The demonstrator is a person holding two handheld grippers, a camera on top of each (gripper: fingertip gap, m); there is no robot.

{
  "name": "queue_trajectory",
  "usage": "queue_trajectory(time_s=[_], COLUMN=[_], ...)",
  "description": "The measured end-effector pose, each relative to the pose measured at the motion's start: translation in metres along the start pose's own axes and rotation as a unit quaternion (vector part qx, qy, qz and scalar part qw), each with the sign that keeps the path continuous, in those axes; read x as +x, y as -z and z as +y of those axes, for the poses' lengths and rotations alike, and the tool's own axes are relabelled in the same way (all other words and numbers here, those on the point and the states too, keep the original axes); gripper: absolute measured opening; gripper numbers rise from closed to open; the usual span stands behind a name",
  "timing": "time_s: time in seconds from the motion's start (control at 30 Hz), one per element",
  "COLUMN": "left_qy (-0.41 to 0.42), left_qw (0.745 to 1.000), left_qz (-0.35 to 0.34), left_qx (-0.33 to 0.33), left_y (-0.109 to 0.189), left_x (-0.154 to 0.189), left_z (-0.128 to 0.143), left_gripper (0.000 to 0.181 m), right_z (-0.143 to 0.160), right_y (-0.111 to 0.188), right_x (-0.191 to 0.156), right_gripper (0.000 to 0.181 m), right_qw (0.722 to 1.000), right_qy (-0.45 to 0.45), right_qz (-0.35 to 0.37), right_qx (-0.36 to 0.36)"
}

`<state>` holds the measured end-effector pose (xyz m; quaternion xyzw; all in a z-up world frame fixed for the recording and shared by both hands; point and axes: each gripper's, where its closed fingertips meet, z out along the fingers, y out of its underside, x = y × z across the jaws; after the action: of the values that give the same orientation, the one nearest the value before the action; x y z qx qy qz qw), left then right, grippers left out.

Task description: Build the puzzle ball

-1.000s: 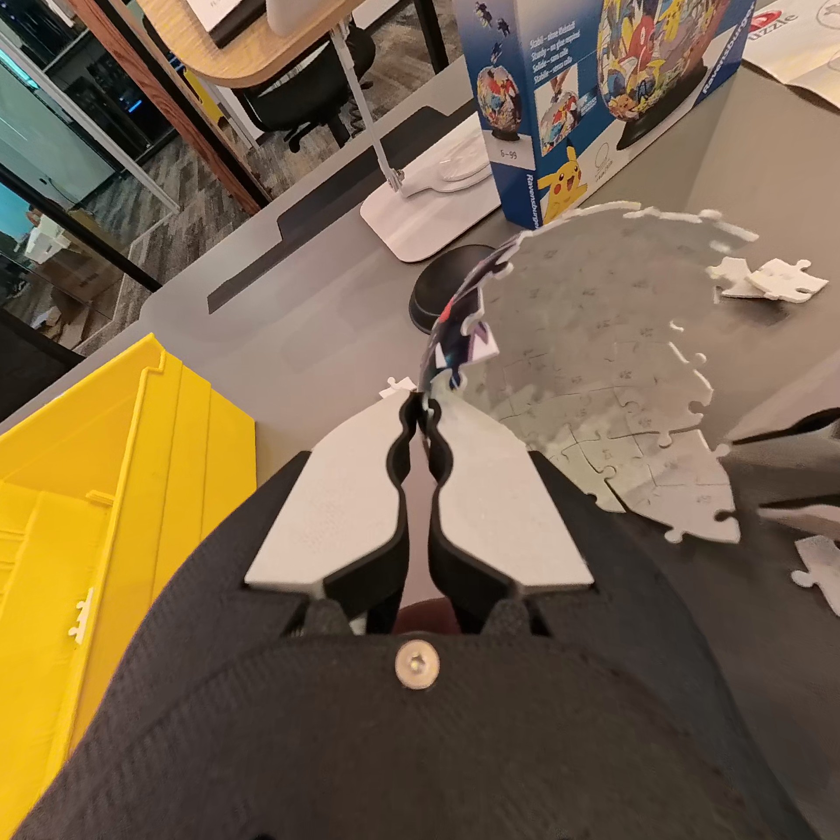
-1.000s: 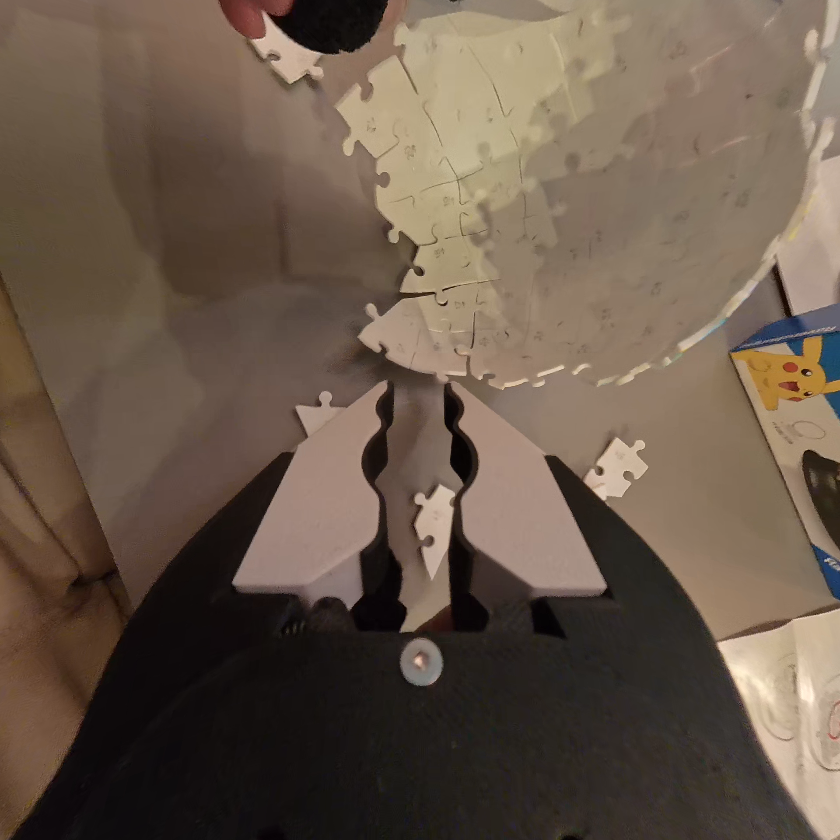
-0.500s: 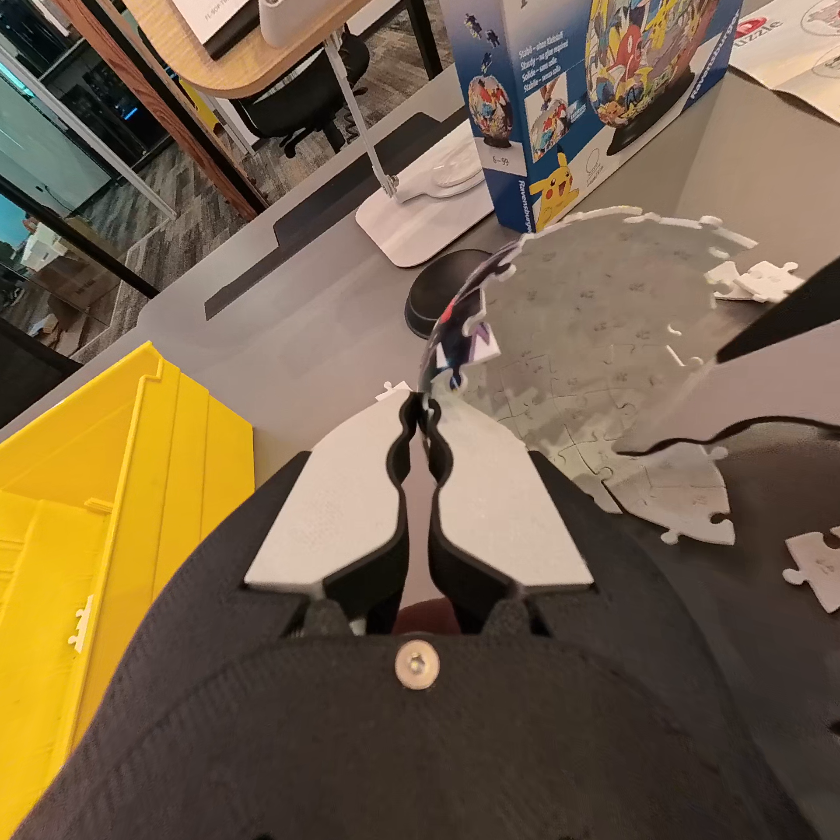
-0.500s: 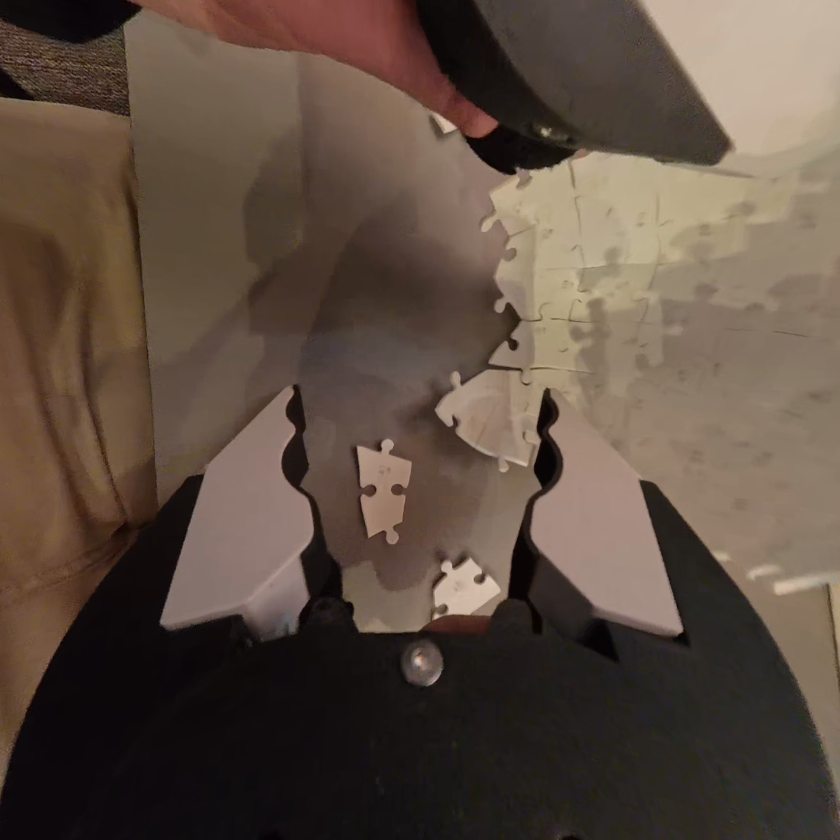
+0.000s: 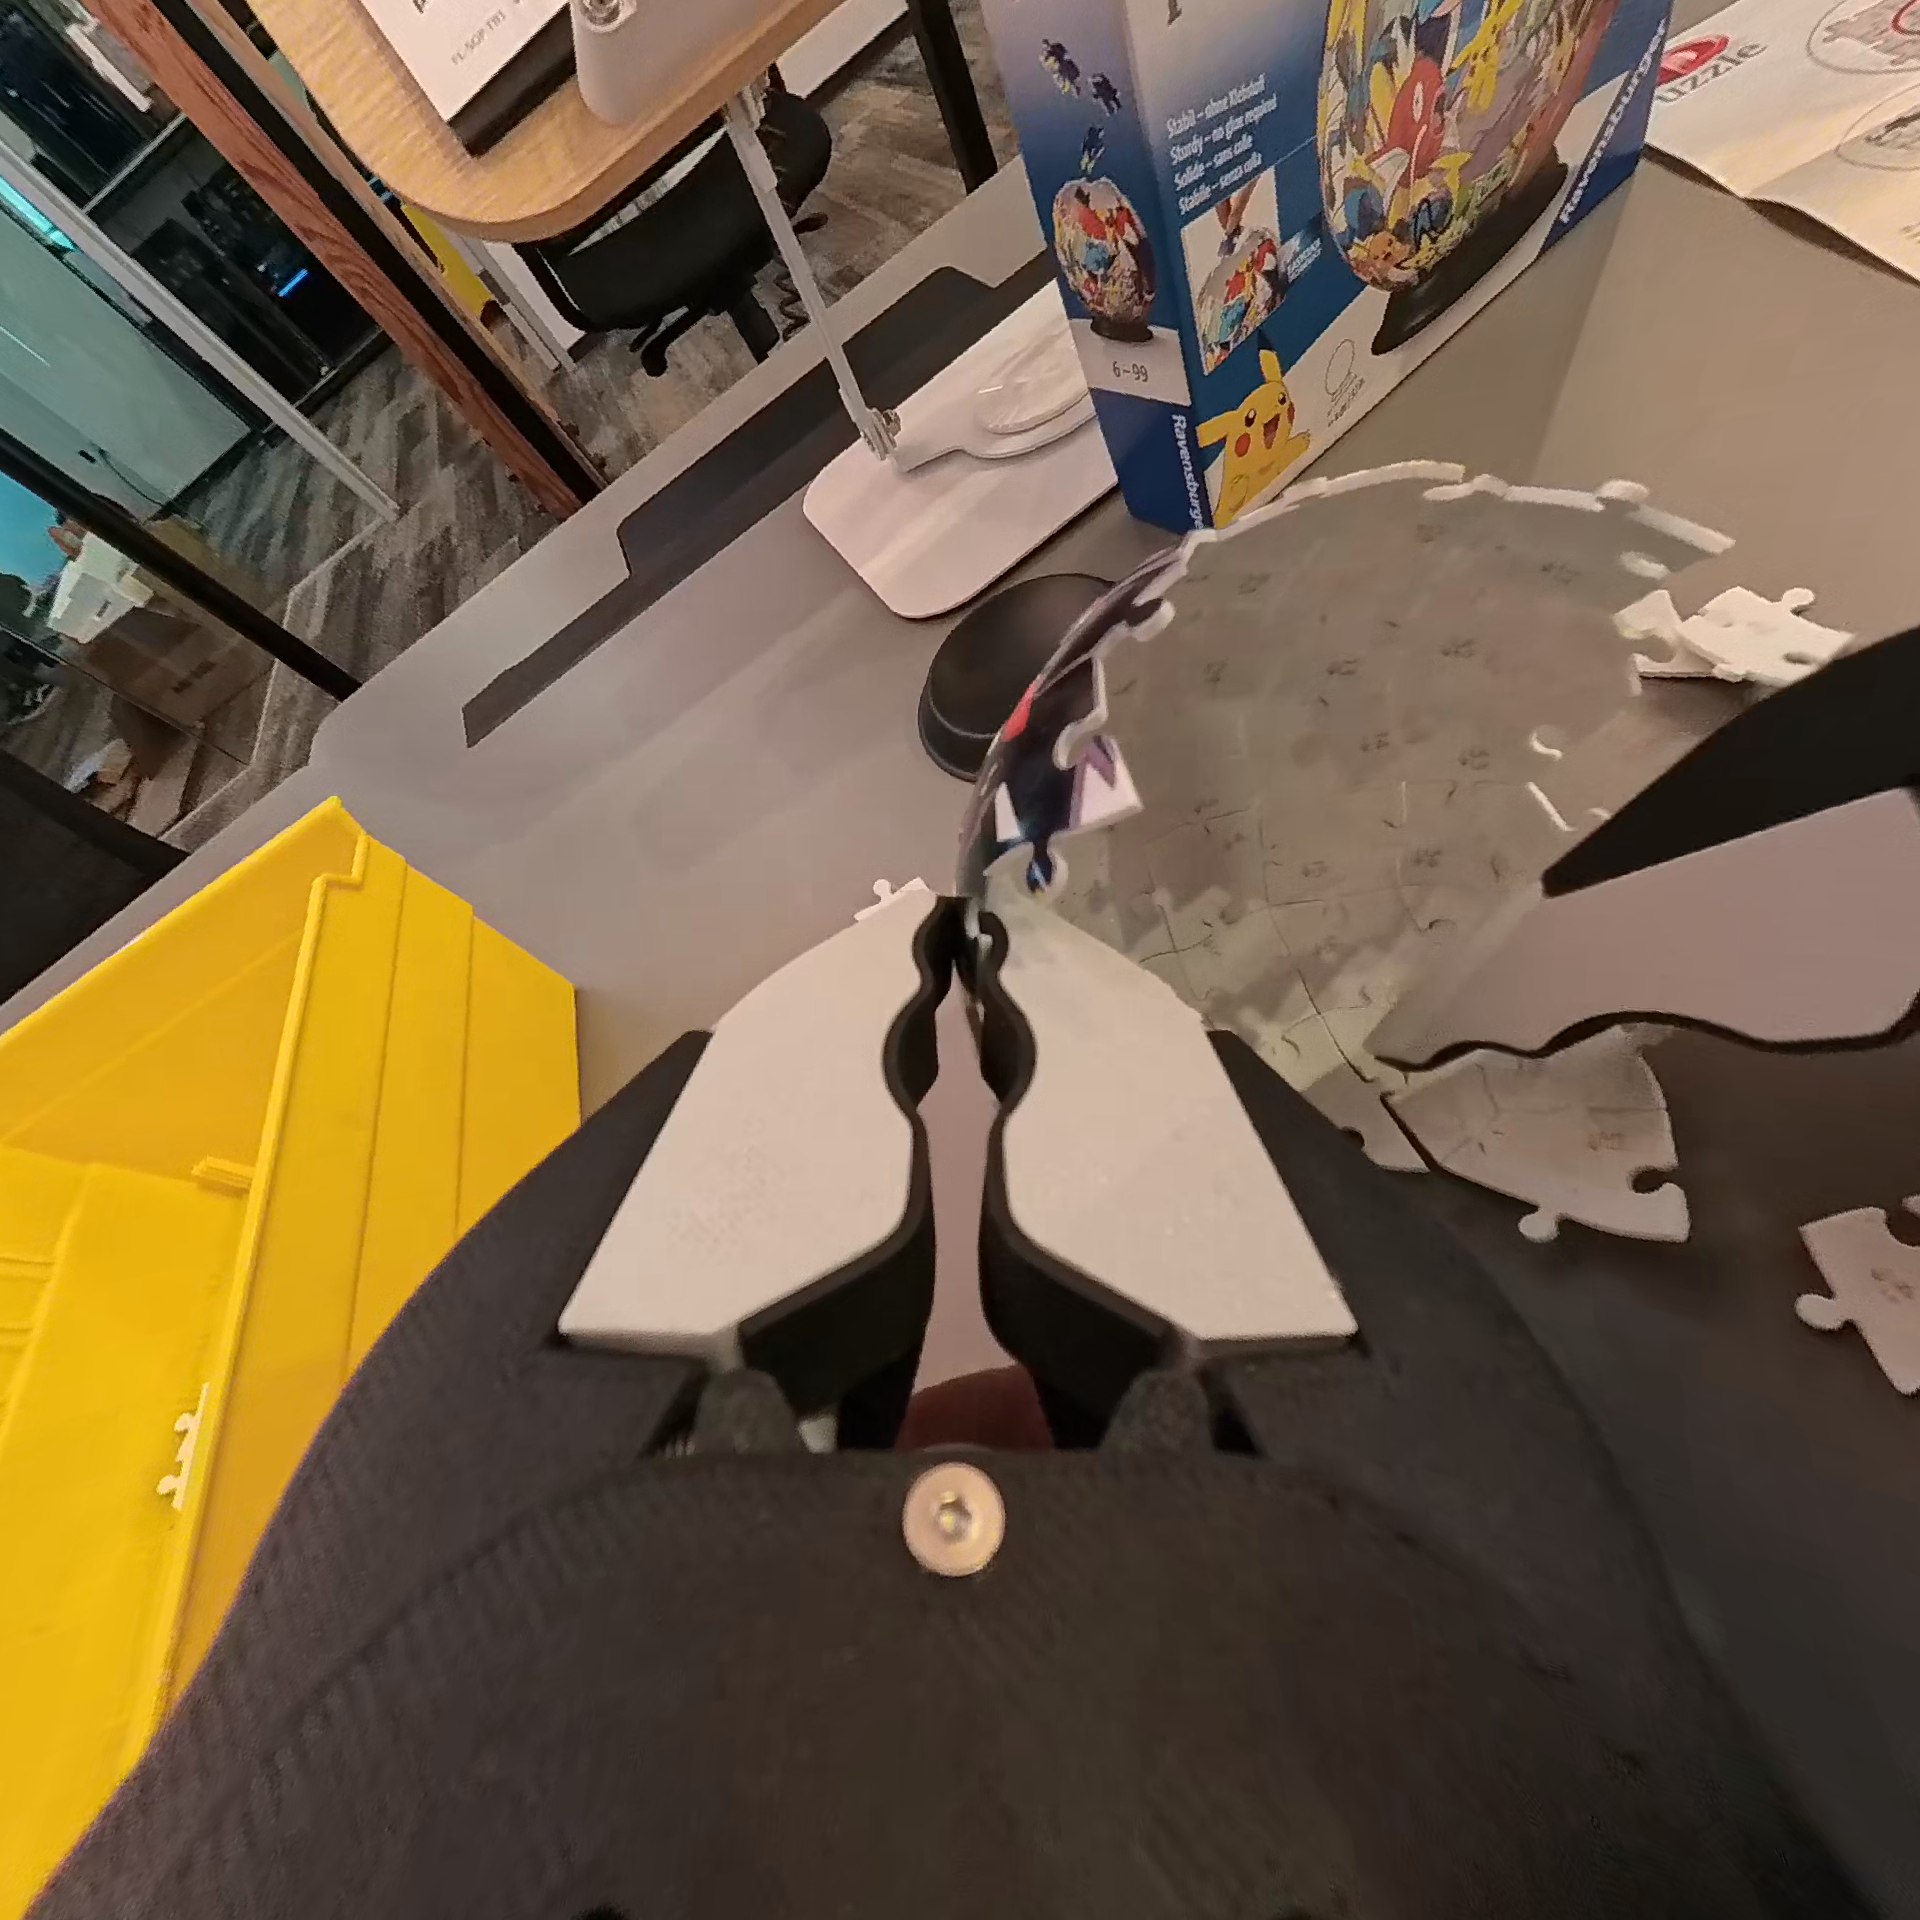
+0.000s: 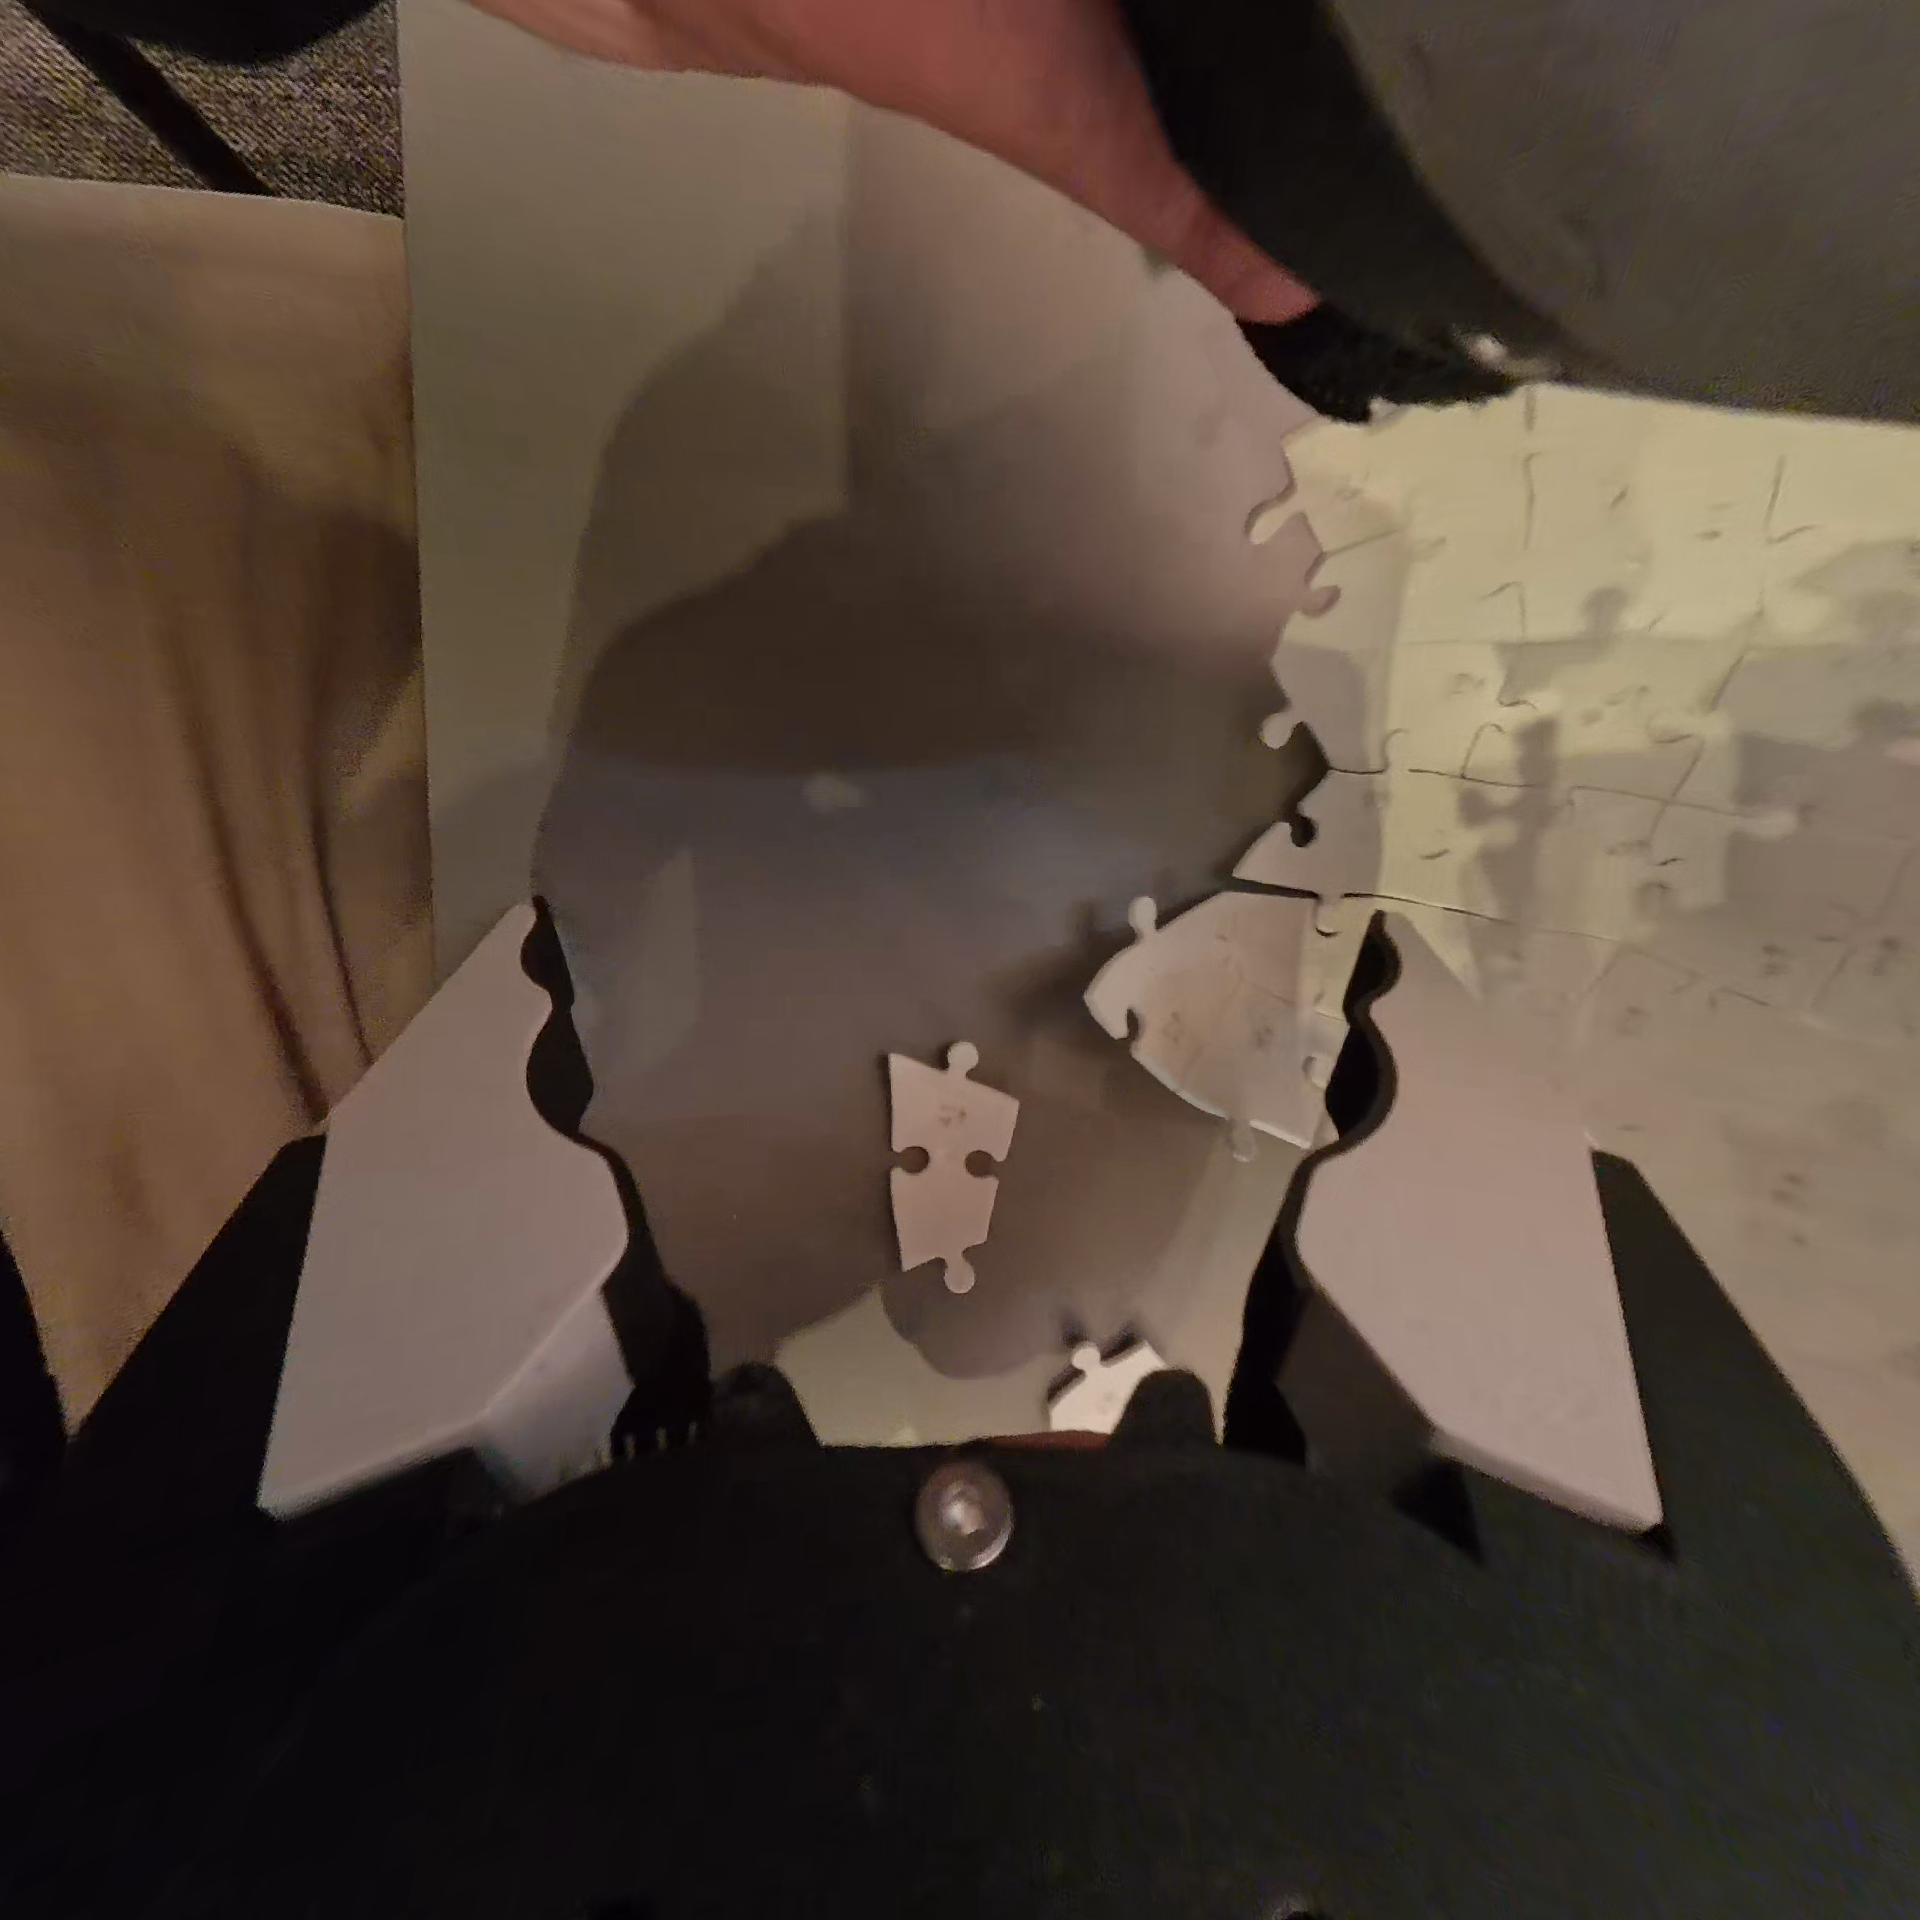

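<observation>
The half-built puzzle ball shell [image 5: 1371, 748] stands on the grey table, its white inside facing me. My left gripper [image 5: 964, 925] is shut on the shell's near rim. In the right wrist view the shell [image 6: 1621, 748] fills the right side. My right gripper [image 6: 956, 935] is open wide and empty, above a loose pair of joined white pieces [image 6: 948, 1153] that lies between its fingers. Another loose piece [image 6: 1101, 1387] lies near the gripper's base. The right gripper's dark finger [image 5: 1766, 790] enters the left wrist view from the right.
A yellow bin [image 5: 239, 1195] stands at the left. A black round stand [image 5: 997, 675], a white lamp base [image 5: 966, 499] and the puzzle box [image 5: 1299, 239] stand behind the shell. Loose white pieces [image 5: 1745, 634] lie at the right. A hand [image 6: 1018, 135] holds the left gripper. Left tips and right tips are each some 30 cm from the white lamp base [image 5: 966, 499].
My right gripper has opened wide and swung left, from facing the shell's edge to hovering over the loose joined pieces. My left gripper has kept its hold on the rim.
</observation>
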<state>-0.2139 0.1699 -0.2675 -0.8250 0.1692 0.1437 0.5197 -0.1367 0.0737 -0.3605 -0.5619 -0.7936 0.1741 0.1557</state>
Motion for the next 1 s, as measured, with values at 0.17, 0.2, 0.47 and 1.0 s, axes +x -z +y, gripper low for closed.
queue_trajectory(time_s=[0.17,0.2,0.47,1.0], left_qy=[-0.004,-0.004,-0.009,-0.011], left_qw=[1.0,1.0,1.0,1.0], left_qz=[-0.002,-0.002,-0.006,-0.01], left_qx=[0.002,0.002,0.0,-0.006], left_y=[-0.0008,-0.0012,-0.0028,-0.0069], left_x=[0.0012,0.0012,0.0019,0.0049], left_z=[-0.0012,-0.0012,-0.0015,-0.0011], left_gripper=[0.002,0.002,0.002,0.002], right_z=[0.0021,0.0026,0.0036,0.0082], right_y=[-0.0028,-0.003,-0.004,0.0019], right_x=[-0.0025,-0.0025,-0.0044,-0.0018], right_gripper=[0.147,0.148,0.153,0.145], right_qw=[1.0,1.0,1.0,1.0], right_qy=[-0.015,-0.017,-0.017,-0.014], right_qz=[-0.013,-0.012,-0.014,-0.008], right_qx=[-0.006,-0.008,-0.009,-0.006])
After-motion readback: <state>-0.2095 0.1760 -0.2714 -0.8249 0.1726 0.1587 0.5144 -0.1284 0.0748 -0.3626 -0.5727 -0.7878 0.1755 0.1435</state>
